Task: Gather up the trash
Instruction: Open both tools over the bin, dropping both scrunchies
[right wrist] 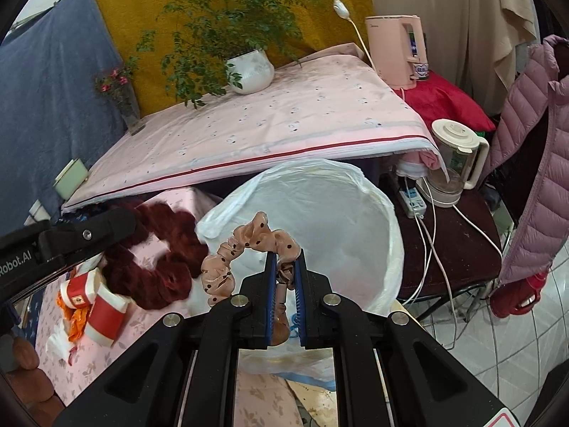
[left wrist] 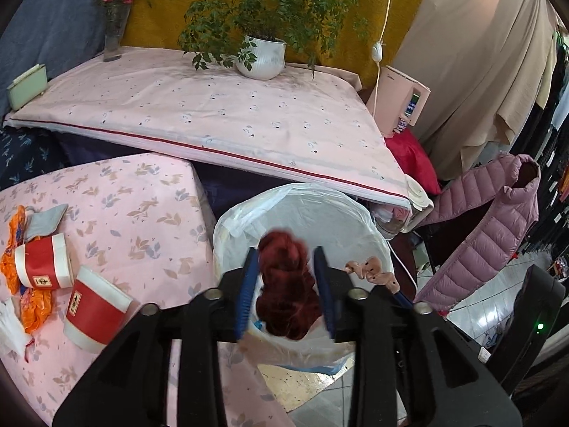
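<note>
My left gripper (left wrist: 286, 263) holds a dark red fuzzy scrunchie (left wrist: 288, 291) between its blue pads, above the near rim of a white-lined trash bin (left wrist: 330, 210). My right gripper (right wrist: 284, 261) is shut on a peach polka-dot scrunchie (right wrist: 245, 245) that hangs over the bin's (right wrist: 355, 213) near left edge; it also shows in the left wrist view (left wrist: 370, 270). The red scrunchie (right wrist: 153, 270) and the left gripper's body show at the left of the right wrist view. Two red-and-white paper cups (left wrist: 44, 265) (left wrist: 94, 311) lie on their sides on the pink floral cloth beside orange wrappers (left wrist: 21, 249).
A higher table with a pink sheet (left wrist: 220, 114) carries a potted plant (left wrist: 261, 57), a flower vase (left wrist: 113, 35) and a green box (left wrist: 28, 85). A kettle (right wrist: 455, 160), power strip and cables sit right of the bin. A pink puffer jacket (left wrist: 490, 227) hangs at right.
</note>
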Demonstrator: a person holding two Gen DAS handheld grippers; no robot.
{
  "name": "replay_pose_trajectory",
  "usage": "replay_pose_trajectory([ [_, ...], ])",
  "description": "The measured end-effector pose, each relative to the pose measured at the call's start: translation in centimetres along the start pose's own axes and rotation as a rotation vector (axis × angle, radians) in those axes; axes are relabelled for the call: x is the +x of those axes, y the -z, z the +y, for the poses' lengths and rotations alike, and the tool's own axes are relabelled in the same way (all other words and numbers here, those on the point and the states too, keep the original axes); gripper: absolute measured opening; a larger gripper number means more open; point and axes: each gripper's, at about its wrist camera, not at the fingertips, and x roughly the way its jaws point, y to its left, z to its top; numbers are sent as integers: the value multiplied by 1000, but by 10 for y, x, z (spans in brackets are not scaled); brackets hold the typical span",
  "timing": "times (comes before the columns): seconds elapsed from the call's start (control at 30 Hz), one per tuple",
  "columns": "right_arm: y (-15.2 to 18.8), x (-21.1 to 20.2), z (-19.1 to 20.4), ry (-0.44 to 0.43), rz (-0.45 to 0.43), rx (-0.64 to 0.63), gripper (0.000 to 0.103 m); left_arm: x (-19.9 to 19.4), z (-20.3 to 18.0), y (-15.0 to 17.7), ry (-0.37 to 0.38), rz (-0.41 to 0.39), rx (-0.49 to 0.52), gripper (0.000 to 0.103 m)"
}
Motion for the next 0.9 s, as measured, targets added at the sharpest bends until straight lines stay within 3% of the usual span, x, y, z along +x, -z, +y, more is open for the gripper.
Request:
replay_pose_trajectory([
  [0.1, -1, 3, -5, 8, 3, 7, 9, 4, -1, 0, -20, -6, 0, 51],
  [0.57, -3, 22, 2, 7, 21, -2, 10, 6, 29, 11, -103, 7, -43, 52],
  [0.9, -7, 26, 18, 8, 7, -11, 27, 0, 57, 18, -169, -2, -88, 66],
])
